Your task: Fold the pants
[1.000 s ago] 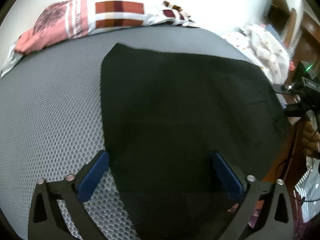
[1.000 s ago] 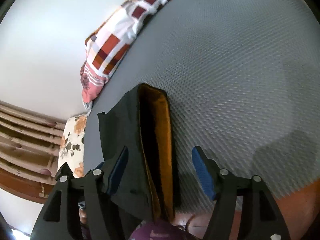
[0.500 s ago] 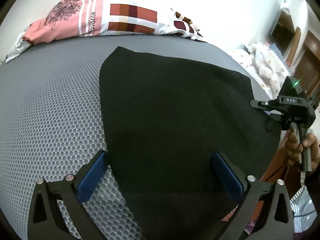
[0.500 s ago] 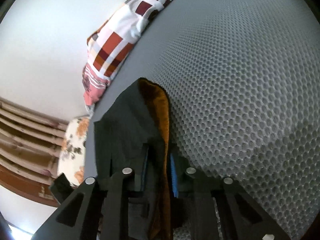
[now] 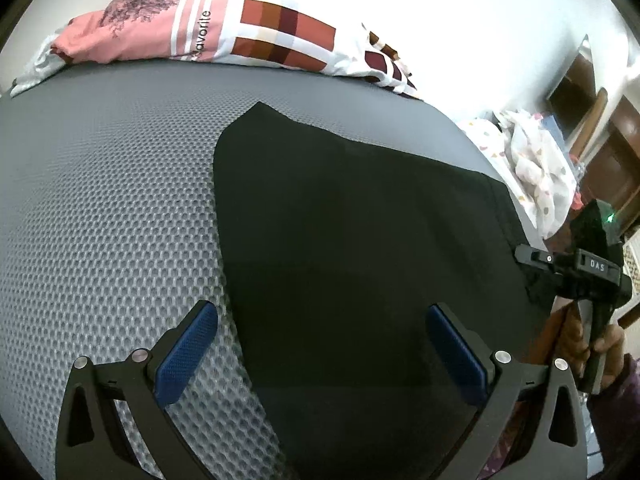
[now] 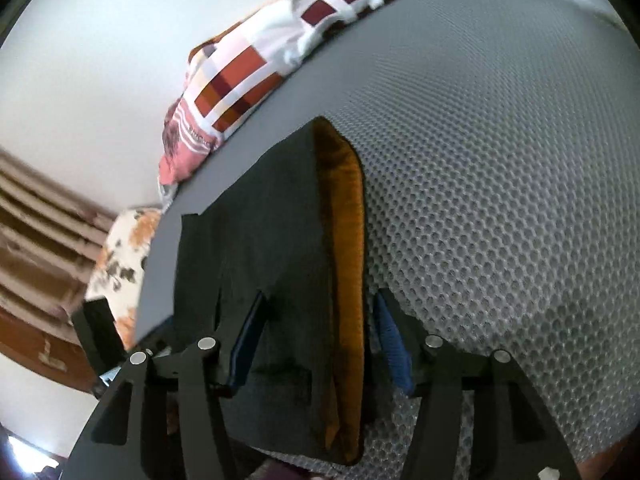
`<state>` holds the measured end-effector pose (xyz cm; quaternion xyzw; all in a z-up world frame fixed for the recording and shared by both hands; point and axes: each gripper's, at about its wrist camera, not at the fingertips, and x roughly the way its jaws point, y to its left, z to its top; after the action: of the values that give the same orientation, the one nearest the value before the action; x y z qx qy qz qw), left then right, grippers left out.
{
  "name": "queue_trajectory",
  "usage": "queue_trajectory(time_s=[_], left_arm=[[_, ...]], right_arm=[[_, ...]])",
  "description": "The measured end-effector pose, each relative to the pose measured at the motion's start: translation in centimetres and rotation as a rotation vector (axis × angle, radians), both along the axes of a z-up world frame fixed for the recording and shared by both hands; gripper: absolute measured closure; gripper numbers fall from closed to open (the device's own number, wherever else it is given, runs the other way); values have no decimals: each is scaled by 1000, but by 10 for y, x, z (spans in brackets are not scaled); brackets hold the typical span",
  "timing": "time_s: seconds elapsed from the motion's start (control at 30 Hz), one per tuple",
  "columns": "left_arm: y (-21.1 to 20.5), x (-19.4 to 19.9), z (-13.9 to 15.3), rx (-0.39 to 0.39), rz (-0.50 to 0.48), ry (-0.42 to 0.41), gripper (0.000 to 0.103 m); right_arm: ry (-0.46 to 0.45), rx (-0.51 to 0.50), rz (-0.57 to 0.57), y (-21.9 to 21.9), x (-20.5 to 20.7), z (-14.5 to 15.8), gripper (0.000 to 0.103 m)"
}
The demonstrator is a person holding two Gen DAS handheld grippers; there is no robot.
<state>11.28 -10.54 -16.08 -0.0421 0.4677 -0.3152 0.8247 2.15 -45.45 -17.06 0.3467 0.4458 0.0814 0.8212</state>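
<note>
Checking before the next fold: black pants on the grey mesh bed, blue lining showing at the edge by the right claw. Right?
Not blue. The right wrist view shows the pants on the mesh bed with orange lining along the edge at the right claw.

left gripper (image 5: 322, 350) fingers spread wide, angled downward, right gripper (image 6: 320, 340) fingers just reopened — half apart, straddling cloth

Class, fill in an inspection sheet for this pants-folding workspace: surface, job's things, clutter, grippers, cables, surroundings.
Surface: grey mesh mattress.
Job's things: black pants lying flat, orange lining showing at one edge.
Clutter: checked blanket and pink cloth at the far edge.
Grippers: left gripper open over the pants; right gripper open, its jaws have just been opening, pants edge between them.
Cables: nothing seen.
Surroundings: white wall, patterned bedding, brown wooden furniture.
</note>
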Motion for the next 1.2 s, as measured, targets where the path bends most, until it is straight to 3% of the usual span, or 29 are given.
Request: queue_trajectory(time_s=[0.07, 0.1, 0.13, 0.17, 0.3, 0.37, 0.67, 0.9, 1.2], left_arm=[[-6, 3, -1, 44, -22, -19, 3], [-8, 3, -1, 67, -22, -31, 9], [-10, 3, -1, 91, -19, -48, 19], [-11, 3, 0, 119, -12, -69, 36], [5, 13, 1, 77, 40, -35, 56], [12, 16, 2, 71, 42, -31, 60], [64, 24, 4, 103, 142, -48, 62], [112, 36, 1, 108, 225, -52, 62], [110, 27, 2, 183, 211, -131, 57]], right_arm=[[15, -16, 20, 4, 5, -2, 63], [13, -25, 19, 4, 5, -1, 65], [14, -26, 21, 5, 5, -2, 66], [11, -23, 20, 5, 5, -2, 68], [2, 18, 3, 5, 2, -6, 70], [-4, 30, -4, 8, -1, -7, 71], [-27, 103, 62, 54, 19, -10, 72], [-43, 93, 138, 100, 43, -11, 72], [-48, 24, 137, 110, 45, -6, 71]])
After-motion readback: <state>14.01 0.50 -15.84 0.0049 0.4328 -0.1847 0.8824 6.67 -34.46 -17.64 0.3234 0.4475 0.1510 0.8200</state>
